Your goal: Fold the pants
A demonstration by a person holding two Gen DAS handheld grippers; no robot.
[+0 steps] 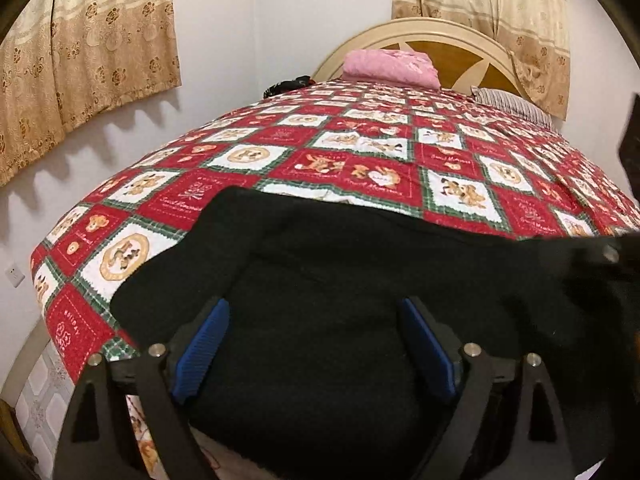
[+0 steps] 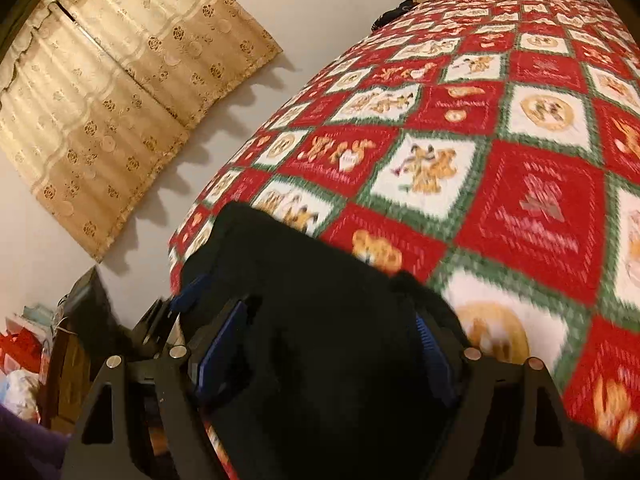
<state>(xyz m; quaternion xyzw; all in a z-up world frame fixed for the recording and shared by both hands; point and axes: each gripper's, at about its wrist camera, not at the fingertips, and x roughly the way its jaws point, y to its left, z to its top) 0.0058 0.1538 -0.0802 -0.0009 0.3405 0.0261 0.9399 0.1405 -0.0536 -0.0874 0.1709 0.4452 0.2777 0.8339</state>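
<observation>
Black pants (image 1: 340, 280) lie bunched on the near end of a bed with a red, white and green patchwork quilt (image 1: 360, 148). My left gripper (image 1: 316, 344) is open, its blue pads (image 1: 204, 344) spread wide over the black cloth. In the right wrist view the pants (image 2: 320, 320) fill the lower middle, and my right gripper (image 2: 328, 360) is open over them, blue pads (image 2: 218, 356) on either side. The left gripper (image 2: 176, 308) shows at the pants' left edge there. The right gripper's black frame (image 1: 608, 256) shows at the right edge of the left wrist view.
A pink folded blanket (image 1: 390, 66) and a striped pillow (image 1: 508, 104) lie at the headboard (image 1: 452, 44). Beige curtains (image 1: 80, 52) hang on the white wall left of the bed. Cluttered furniture (image 2: 60, 340) stands by the bed's near left corner.
</observation>
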